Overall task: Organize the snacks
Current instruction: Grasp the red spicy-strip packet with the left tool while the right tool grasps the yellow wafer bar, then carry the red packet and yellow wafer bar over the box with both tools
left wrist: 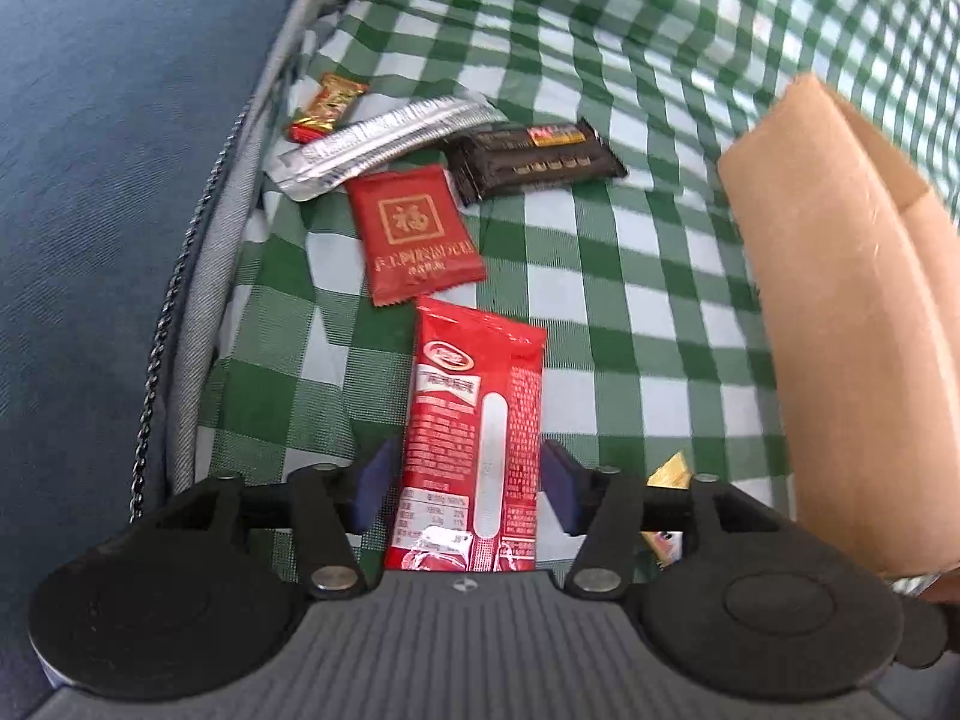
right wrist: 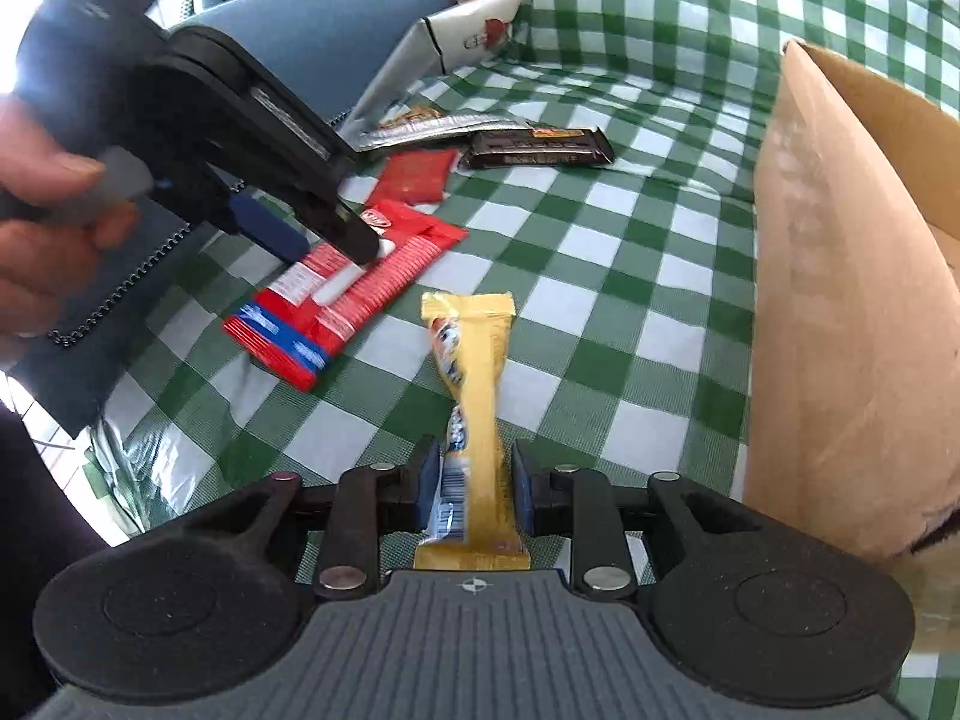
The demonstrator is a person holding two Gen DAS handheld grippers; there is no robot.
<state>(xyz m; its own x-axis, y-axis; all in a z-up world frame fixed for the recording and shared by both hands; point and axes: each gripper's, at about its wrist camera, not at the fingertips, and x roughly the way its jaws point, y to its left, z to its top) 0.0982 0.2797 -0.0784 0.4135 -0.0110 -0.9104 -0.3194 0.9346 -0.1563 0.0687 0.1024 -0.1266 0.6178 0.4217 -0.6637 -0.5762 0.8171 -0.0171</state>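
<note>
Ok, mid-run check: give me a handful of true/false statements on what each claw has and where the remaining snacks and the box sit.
1. The left claw has a long red packet between its fingers. True.
2. The right claw is empty. False: it is shut on a yellow snack bar.
3. A dark brown bar lies on the checkered cloth beyond the red square packet. True.
4. The cardboard box stands to the left of both claws. False: it stands to their right.
5. The silver packet is already inside the box. False: it lies on the cloth beside the dark brown bar.
</note>
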